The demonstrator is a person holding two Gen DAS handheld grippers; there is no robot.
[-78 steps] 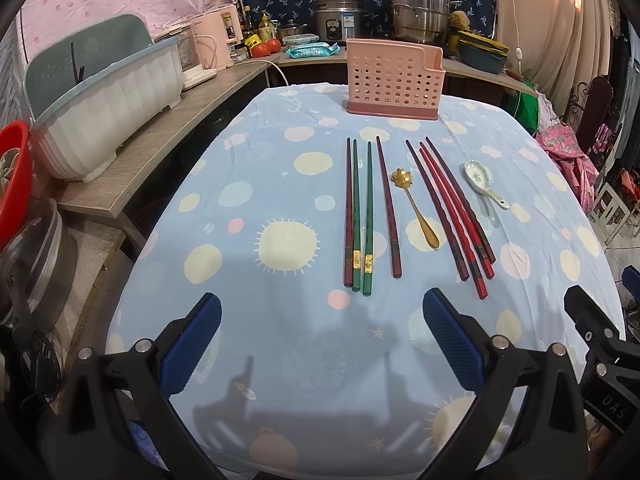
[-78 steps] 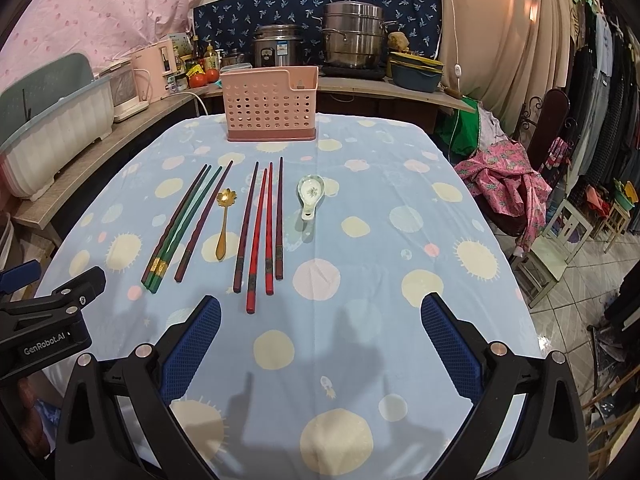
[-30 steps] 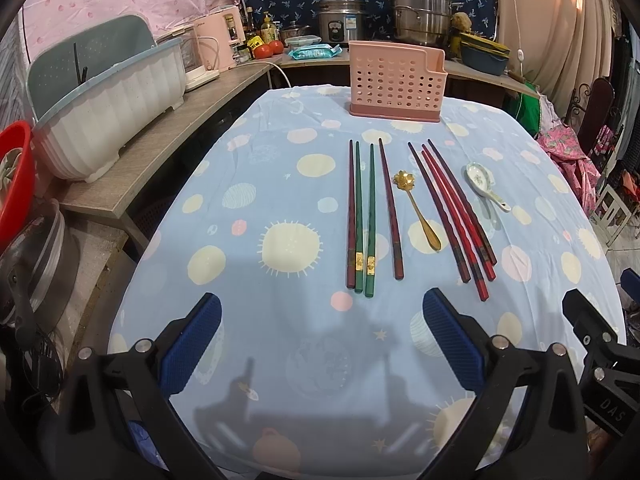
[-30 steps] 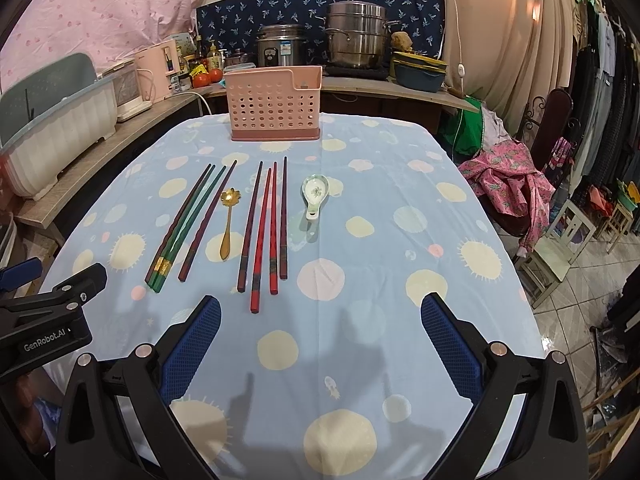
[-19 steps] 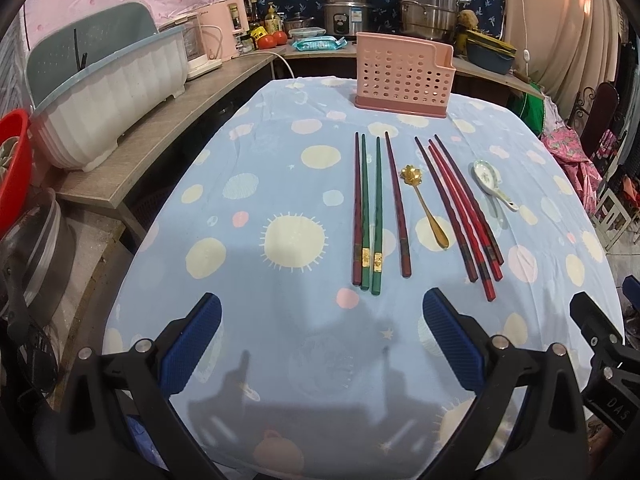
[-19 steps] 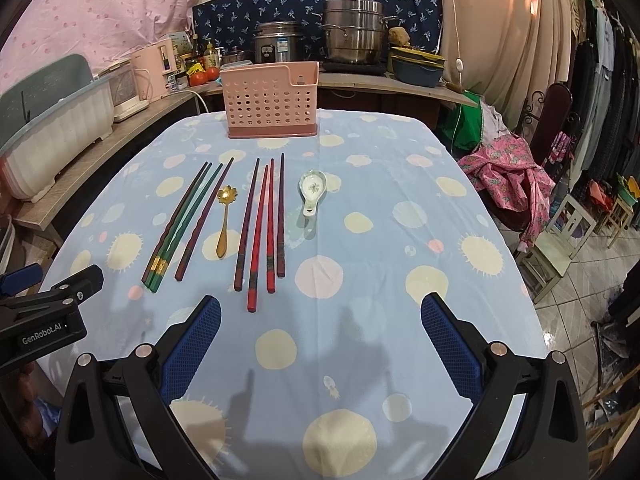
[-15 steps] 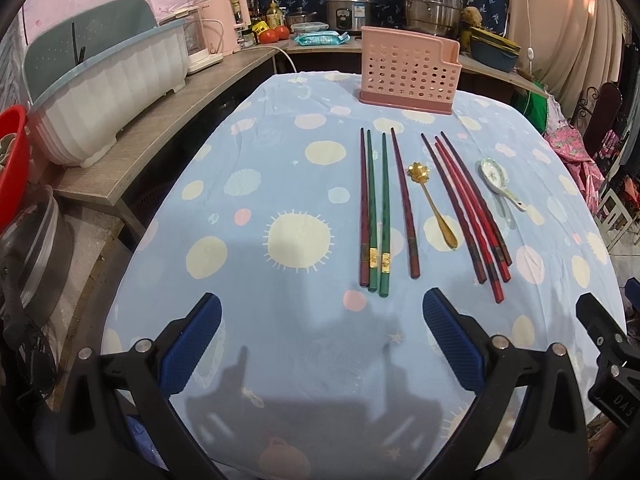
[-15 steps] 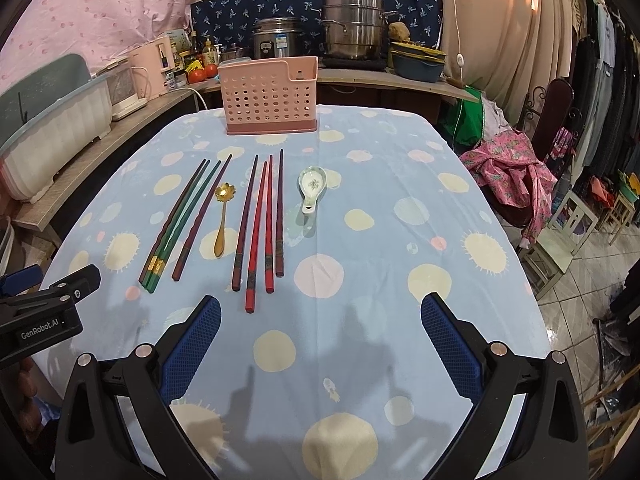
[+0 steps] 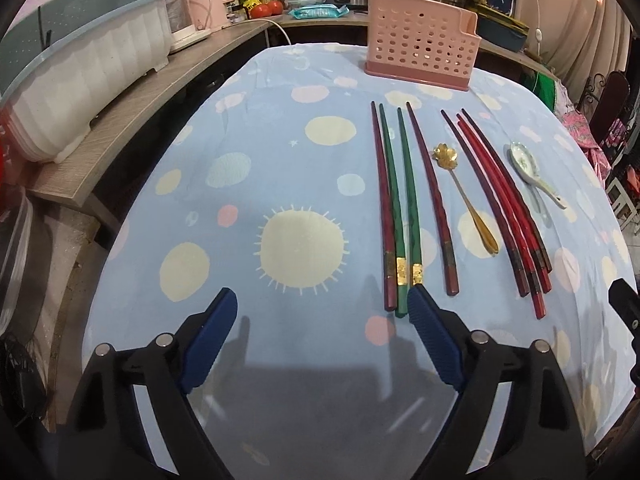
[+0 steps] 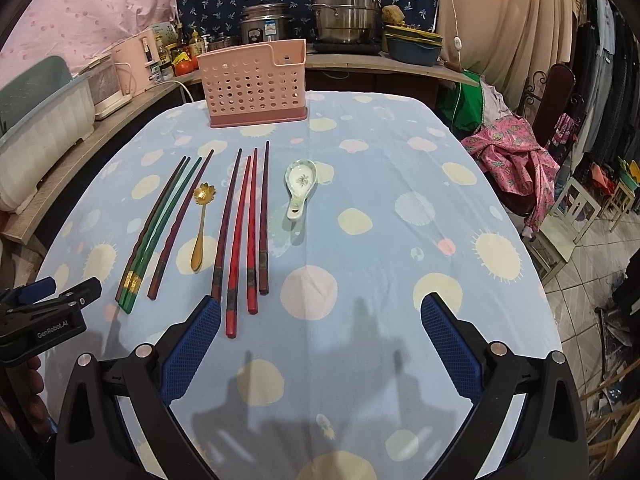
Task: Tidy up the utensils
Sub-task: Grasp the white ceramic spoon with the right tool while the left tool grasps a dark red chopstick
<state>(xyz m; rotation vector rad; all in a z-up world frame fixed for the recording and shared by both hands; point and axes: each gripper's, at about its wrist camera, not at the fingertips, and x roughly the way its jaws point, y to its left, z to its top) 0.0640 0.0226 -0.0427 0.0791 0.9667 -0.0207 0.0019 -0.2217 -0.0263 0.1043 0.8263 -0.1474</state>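
Note:
A pink perforated utensil holder (image 9: 421,56) (image 10: 255,83) stands at the table's far end. Green and dark red chopsticks (image 9: 400,204) (image 10: 160,224) lie in a row on the left. A gold spoon (image 9: 466,196) (image 10: 201,224), several red chopsticks (image 9: 504,204) (image 10: 248,228) and a white ceramic spoon (image 9: 530,168) (image 10: 299,188) lie to their right. My left gripper (image 9: 324,316) is open and empty, its right fingertip (image 9: 424,312) just short of the green chopsticks' near ends. My right gripper (image 10: 320,320) is open and empty, its left fingertip (image 10: 200,328) by the red chopsticks' near ends.
A blue spotted tablecloth (image 9: 240,184) covers the table. A wooden counter (image 9: 120,120) with a white dish rack (image 9: 80,80) runs along the left. Pots (image 10: 344,12) and appliances stand behind. A chair with pink cloth (image 10: 516,152) stands at the right.
Both grippers have moved forward and lower toward the near ends of the utensils. The left one shifted so the green chopsticks sit at its right finger. Nothing has been gripped.

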